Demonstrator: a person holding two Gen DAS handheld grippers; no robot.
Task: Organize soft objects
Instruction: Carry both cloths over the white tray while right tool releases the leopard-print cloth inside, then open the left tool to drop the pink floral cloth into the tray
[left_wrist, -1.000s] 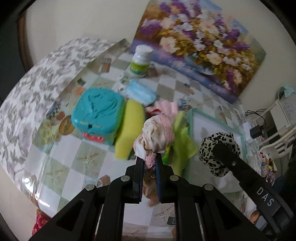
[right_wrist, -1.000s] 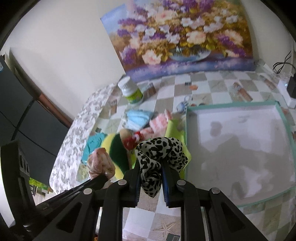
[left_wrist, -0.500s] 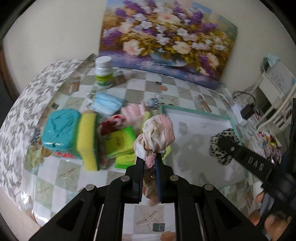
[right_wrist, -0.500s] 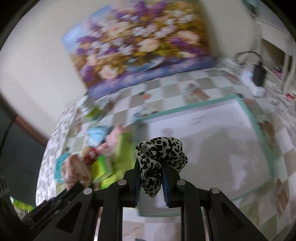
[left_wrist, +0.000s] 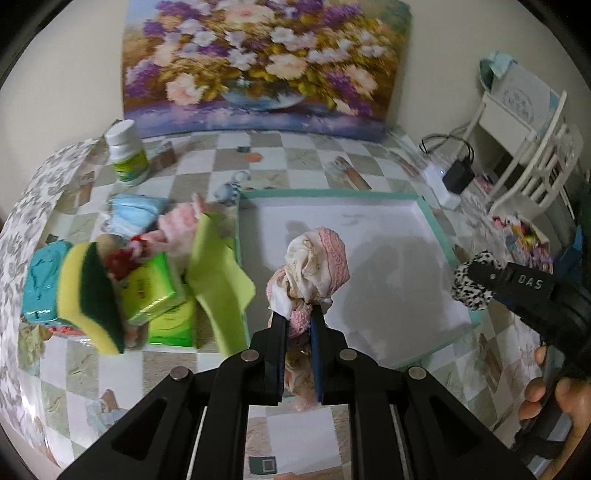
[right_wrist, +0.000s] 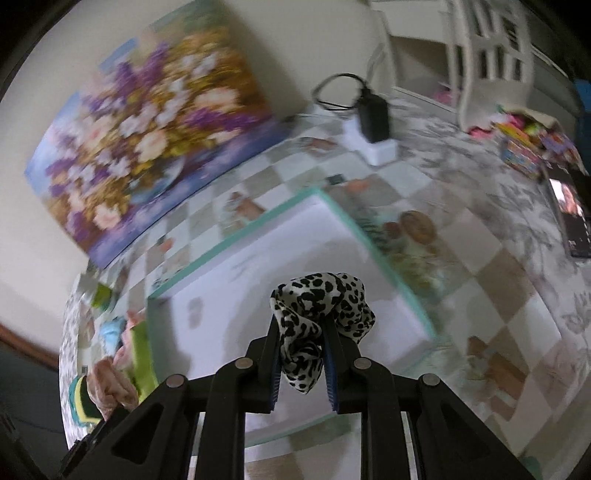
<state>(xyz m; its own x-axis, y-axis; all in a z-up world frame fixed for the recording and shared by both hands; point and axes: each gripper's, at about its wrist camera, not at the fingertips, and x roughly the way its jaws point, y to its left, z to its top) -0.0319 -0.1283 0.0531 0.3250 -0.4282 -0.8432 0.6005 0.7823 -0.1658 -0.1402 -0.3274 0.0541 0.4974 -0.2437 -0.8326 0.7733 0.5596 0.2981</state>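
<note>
My left gripper (left_wrist: 298, 314) is shut on a bundled pink and cream cloth (left_wrist: 314, 266), held above the near left part of a white tray with a teal rim (left_wrist: 332, 194). My right gripper (right_wrist: 301, 325) is shut on a black-and-white leopard scrunchie (right_wrist: 317, 306) over the same tray (right_wrist: 236, 243); the left wrist view shows it at the tray's right edge (left_wrist: 474, 282). The pink cloth (right_wrist: 110, 384) appears low left in the right wrist view. The tray holds nothing.
Left of the tray lies a pile: a yellow-green sponge (left_wrist: 90, 291), green tissue packs (left_wrist: 155, 288), a lime cloth (left_wrist: 218, 280), a teal box (left_wrist: 38, 277), a blue face mask (left_wrist: 135, 212). A white bottle (left_wrist: 127, 153), a flower painting (left_wrist: 258, 62), a charger (left_wrist: 456, 177), a phone (right_wrist: 570, 218).
Both grippers have swung to the right, from over the pile to over the tray, each keeping its hold. The views rolled as the wrists turned.
</note>
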